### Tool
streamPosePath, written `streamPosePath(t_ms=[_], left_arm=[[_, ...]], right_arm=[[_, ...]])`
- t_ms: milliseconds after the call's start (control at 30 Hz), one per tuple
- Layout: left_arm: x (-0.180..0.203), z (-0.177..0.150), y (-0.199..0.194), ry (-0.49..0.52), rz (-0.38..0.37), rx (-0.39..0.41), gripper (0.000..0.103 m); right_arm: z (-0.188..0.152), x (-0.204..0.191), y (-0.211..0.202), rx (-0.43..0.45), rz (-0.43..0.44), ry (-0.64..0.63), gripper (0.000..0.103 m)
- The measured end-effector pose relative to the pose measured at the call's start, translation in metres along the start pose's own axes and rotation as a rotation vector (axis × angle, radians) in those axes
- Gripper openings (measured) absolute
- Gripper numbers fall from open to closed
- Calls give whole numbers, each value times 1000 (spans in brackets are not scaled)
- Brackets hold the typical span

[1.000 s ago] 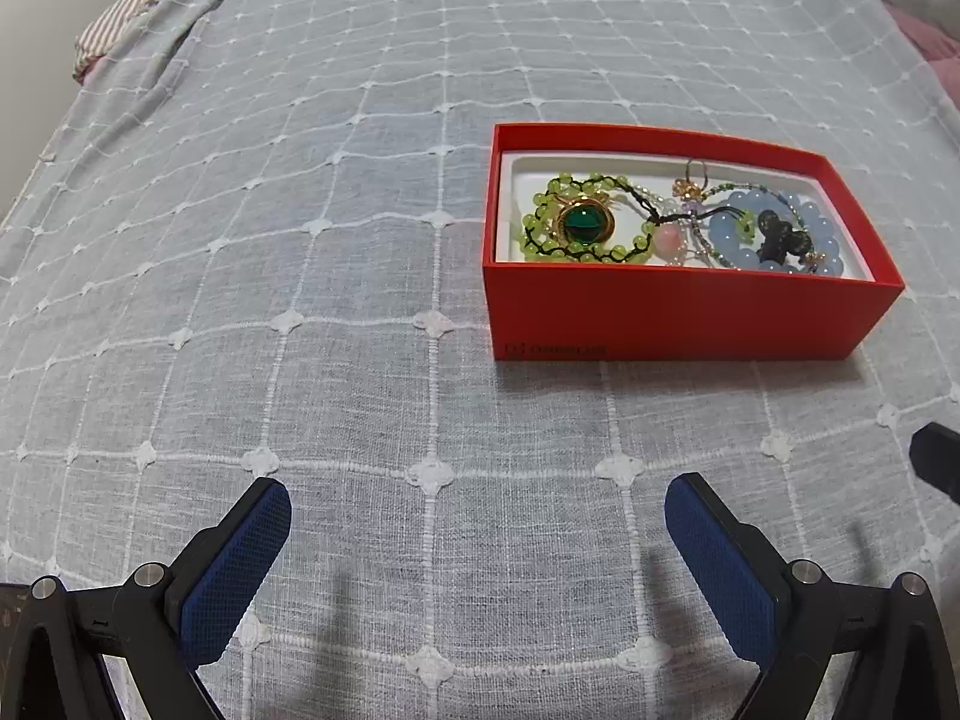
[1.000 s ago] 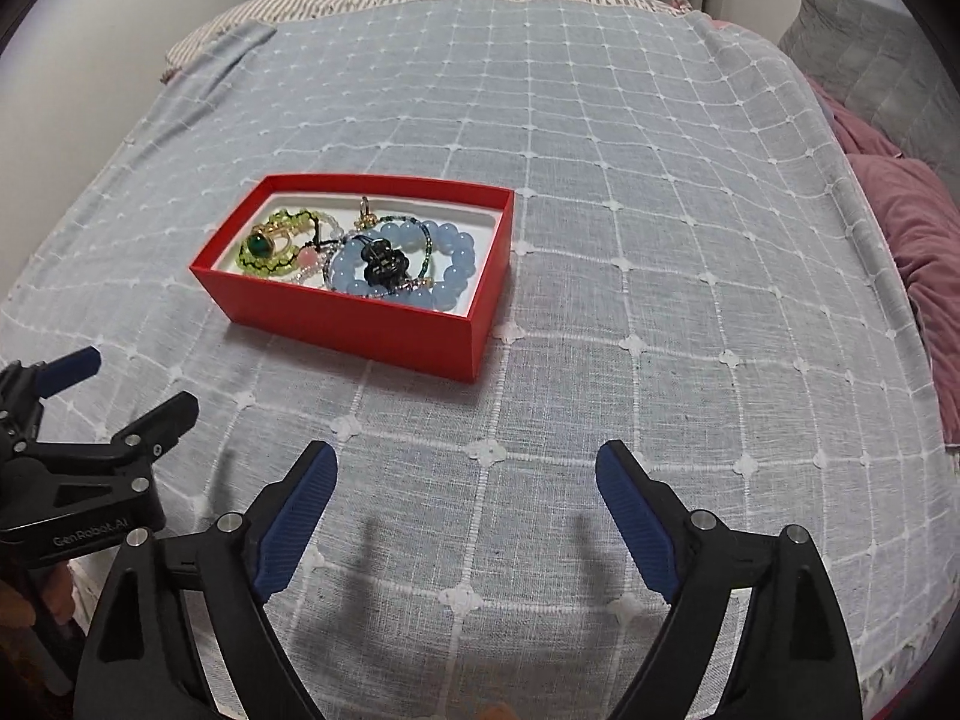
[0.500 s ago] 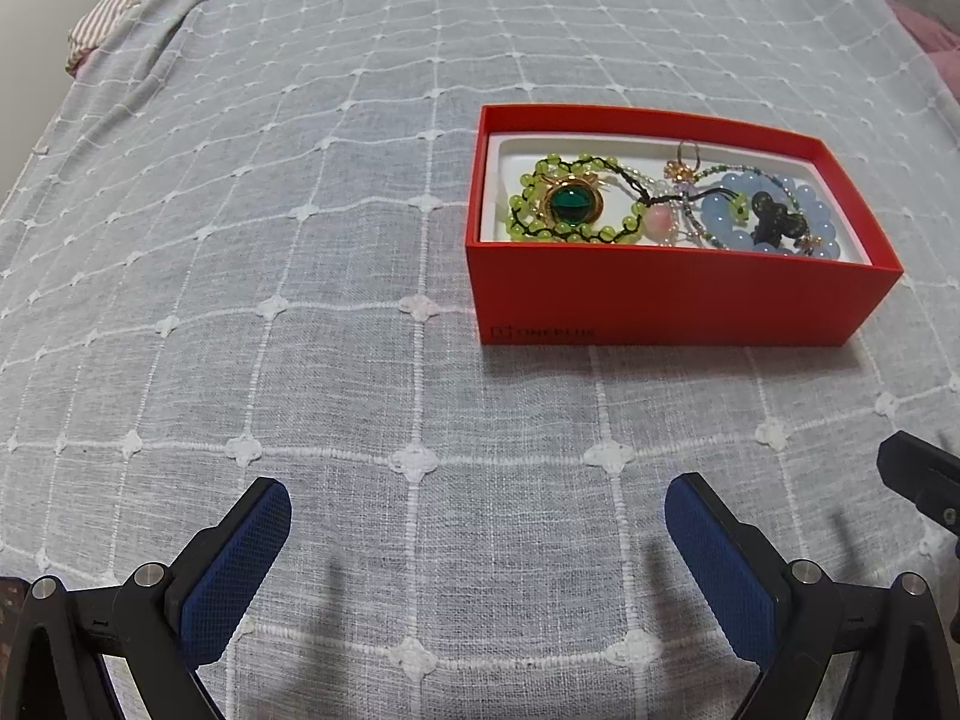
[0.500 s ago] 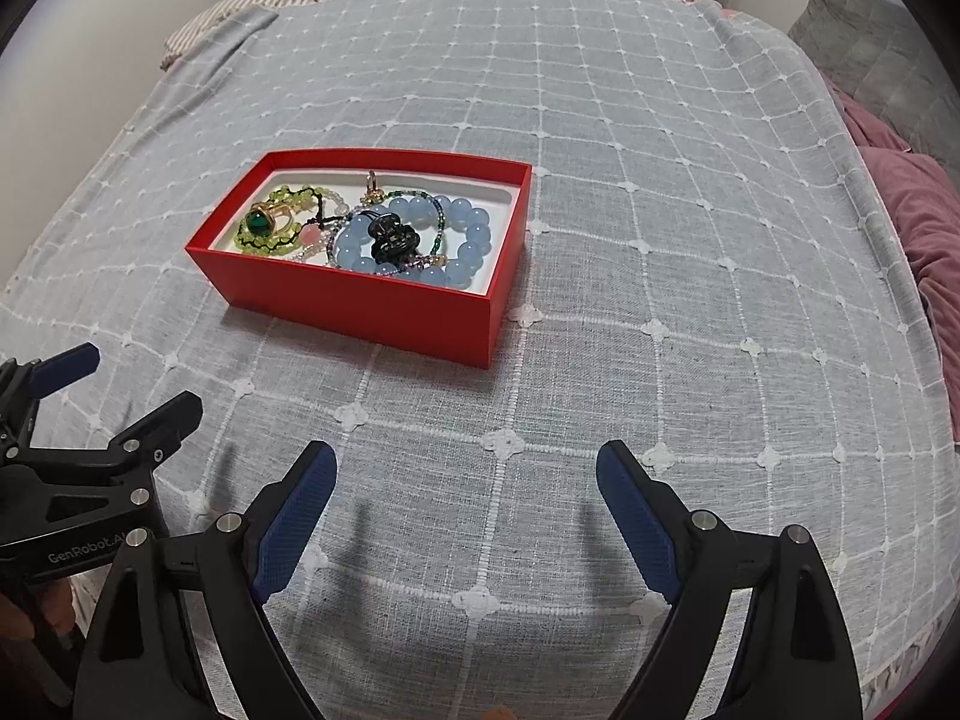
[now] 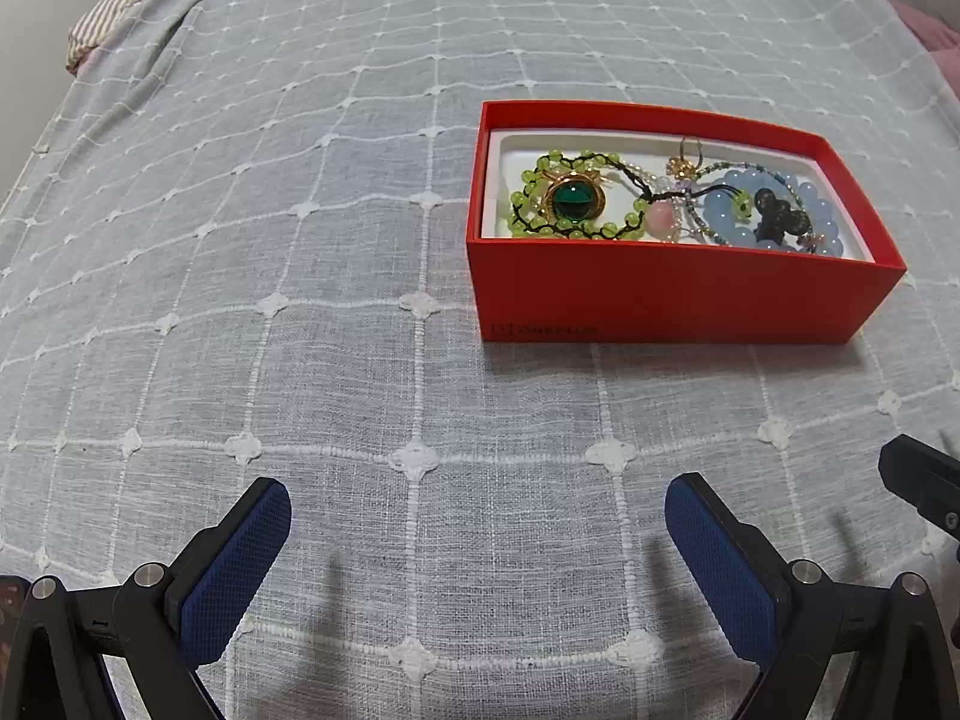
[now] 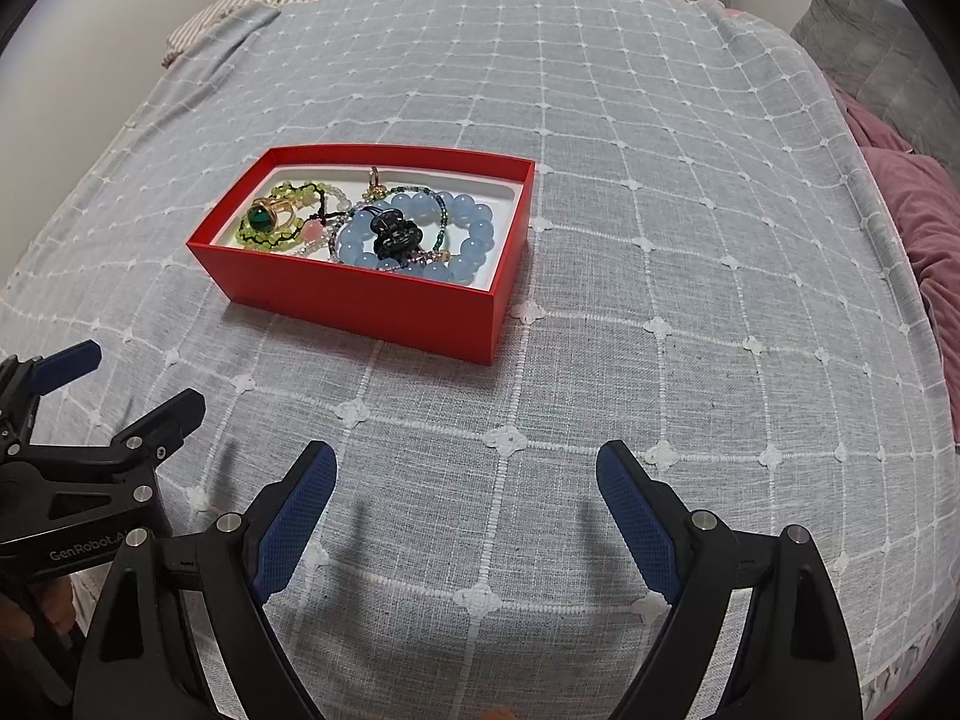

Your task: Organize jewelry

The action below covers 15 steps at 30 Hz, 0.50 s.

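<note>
An open red box [image 5: 678, 294] [image 6: 384, 306] sits on the bed. Inside lie a green bead bracelet with a gold-rimmed green stone [image 5: 573, 201] [image 6: 261, 219], a pale blue bead bracelet [image 5: 774, 213] [image 6: 474, 234], a black hair claw [image 6: 396, 234], a pink bead [image 5: 660, 217] and thin bead strands, all tangled together. My left gripper [image 5: 477, 531] is open and empty, low over the bedspread, short of the box; it also shows in the right wrist view [image 6: 126, 393]. My right gripper [image 6: 465, 498] is open and empty, in front of the box's right end.
A grey bedspread with a white grid [image 6: 660, 180] covers the whole bed. A striped pillow edge [image 5: 114, 30] lies at the far left. Pink bedding [image 6: 912, 222] and a grey cushion [image 6: 870, 42] lie along the right side.
Both grippers have moved forward, closer to the red box, and the box looks larger in both views. Both stay open and empty.
</note>
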<state>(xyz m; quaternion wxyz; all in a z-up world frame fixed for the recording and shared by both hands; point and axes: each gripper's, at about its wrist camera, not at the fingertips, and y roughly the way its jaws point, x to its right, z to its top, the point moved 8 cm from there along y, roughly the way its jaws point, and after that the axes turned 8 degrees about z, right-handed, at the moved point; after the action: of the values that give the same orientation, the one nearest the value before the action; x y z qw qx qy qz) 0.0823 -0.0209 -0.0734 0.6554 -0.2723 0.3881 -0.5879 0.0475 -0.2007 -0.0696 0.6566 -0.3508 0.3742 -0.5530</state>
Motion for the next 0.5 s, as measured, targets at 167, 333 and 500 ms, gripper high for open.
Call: streamPosePath(t_ms=[167,333,500], left_arm=[[0,0,0,0,0,0,103],[0,0,0,3,-1,0,103],[1,0,0,3,0,0,103]], right_arm=[[0,0,0,0,-1,0,90],[0,0,0,0,0,0,90],[0,0,0,-1,0,0,90]])
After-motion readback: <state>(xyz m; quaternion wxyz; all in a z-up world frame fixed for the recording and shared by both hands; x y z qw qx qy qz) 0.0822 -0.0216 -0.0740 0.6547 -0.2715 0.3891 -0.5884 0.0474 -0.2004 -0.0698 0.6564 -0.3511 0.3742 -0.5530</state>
